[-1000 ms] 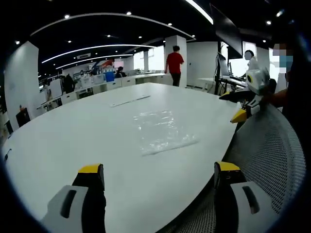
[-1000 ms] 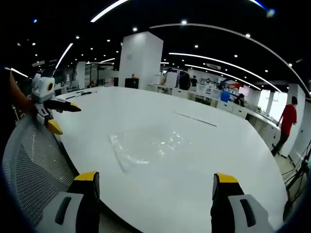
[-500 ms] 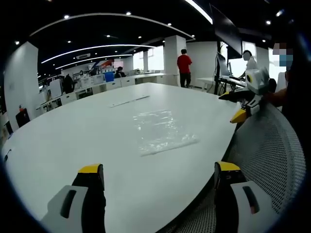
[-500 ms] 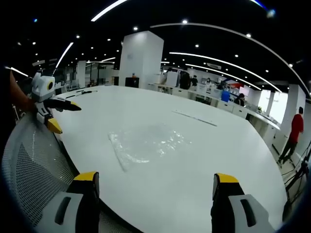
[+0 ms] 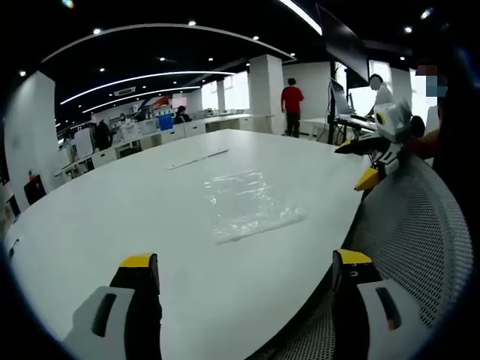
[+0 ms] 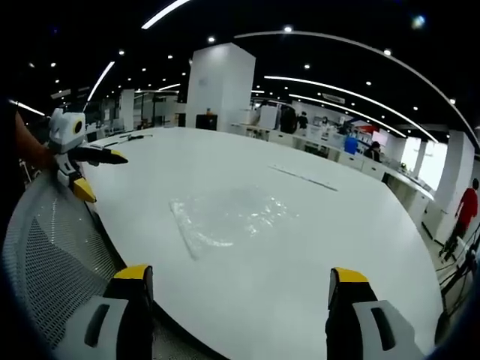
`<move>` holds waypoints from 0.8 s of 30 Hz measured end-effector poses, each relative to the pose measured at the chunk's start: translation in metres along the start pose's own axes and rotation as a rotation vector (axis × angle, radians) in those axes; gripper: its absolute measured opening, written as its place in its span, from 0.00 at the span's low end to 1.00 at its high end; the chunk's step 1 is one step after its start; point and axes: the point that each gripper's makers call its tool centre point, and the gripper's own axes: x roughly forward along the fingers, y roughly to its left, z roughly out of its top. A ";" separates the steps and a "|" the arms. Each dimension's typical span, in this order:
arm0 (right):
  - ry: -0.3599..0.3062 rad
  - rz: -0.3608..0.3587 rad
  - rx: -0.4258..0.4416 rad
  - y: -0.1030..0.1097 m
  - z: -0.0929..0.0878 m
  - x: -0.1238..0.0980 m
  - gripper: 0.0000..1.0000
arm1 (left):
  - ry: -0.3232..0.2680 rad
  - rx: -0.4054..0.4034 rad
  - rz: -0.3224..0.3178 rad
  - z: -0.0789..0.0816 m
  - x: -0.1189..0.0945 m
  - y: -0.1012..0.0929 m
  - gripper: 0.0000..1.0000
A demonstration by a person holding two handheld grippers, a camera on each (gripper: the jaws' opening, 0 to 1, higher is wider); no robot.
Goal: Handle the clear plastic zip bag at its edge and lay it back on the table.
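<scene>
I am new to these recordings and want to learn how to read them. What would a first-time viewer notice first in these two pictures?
First, the large white table, nearly bare. On it lies the clear plastic zip bag, flat and crinkled, close to the near edge, with a long thin strip farther back. Both tools are open and off the bag: the left tool low in its own view, the right tool likewise, above a grey mesh chair back.

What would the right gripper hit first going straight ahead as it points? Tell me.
Probably the white table itself; the right gripper, open, aims just right of the clear zip bag. Depth is uncertain.
</scene>
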 end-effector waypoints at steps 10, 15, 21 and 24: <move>0.037 0.046 -0.031 0.008 -0.004 0.003 0.98 | -0.007 0.080 -0.010 0.009 0.006 0.013 0.97; 0.045 0.047 -0.030 0.008 -0.006 0.003 0.98 | 0.017 0.086 -0.033 0.012 0.011 0.009 0.97; 0.041 0.049 -0.027 0.009 -0.005 0.003 0.98 | 0.035 0.123 -0.069 0.016 0.014 0.003 0.95; 0.038 0.044 -0.025 0.008 -0.005 0.002 0.98 | 0.047 0.136 -0.081 0.016 0.016 0.002 0.94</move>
